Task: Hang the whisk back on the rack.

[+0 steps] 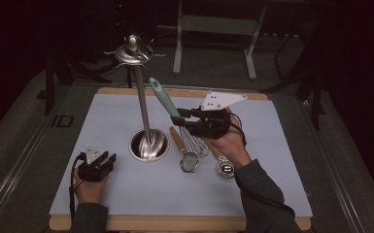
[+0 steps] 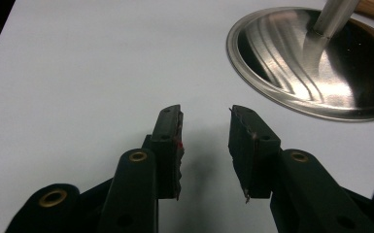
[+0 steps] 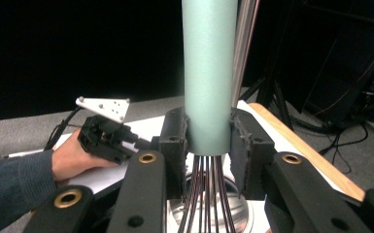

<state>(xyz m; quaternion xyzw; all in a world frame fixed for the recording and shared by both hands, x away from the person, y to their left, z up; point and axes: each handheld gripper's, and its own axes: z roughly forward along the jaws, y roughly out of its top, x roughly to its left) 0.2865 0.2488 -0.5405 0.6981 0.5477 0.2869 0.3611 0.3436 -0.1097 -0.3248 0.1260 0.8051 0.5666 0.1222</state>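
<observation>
A whisk with a pale teal handle (image 1: 162, 97) (image 3: 210, 68) is lifted off the mat, its handle tilted up and to the left and its wire loops (image 1: 197, 142) (image 3: 204, 194) hanging down. My right gripper (image 1: 180, 116) (image 3: 209, 138) is shut on the lower end of that handle, just above the wires. Its pads press on both sides. My left gripper (image 1: 108, 160) (image 2: 205, 126) rests low on the mat at the left, open, nothing between its fingers. It also shows in the right gripper view as the far gripper (image 3: 104, 133), in a hand.
A steel utensil stand has a round base (image 1: 148, 144) (image 2: 315, 63), a tall pole (image 1: 142, 104) and hooks on top (image 1: 133, 52), just left of the whisk. A wooden-handled small strainer (image 1: 184, 155) and a metal-headed utensil (image 1: 225, 167) lie on the pale mat (image 1: 126, 194).
</observation>
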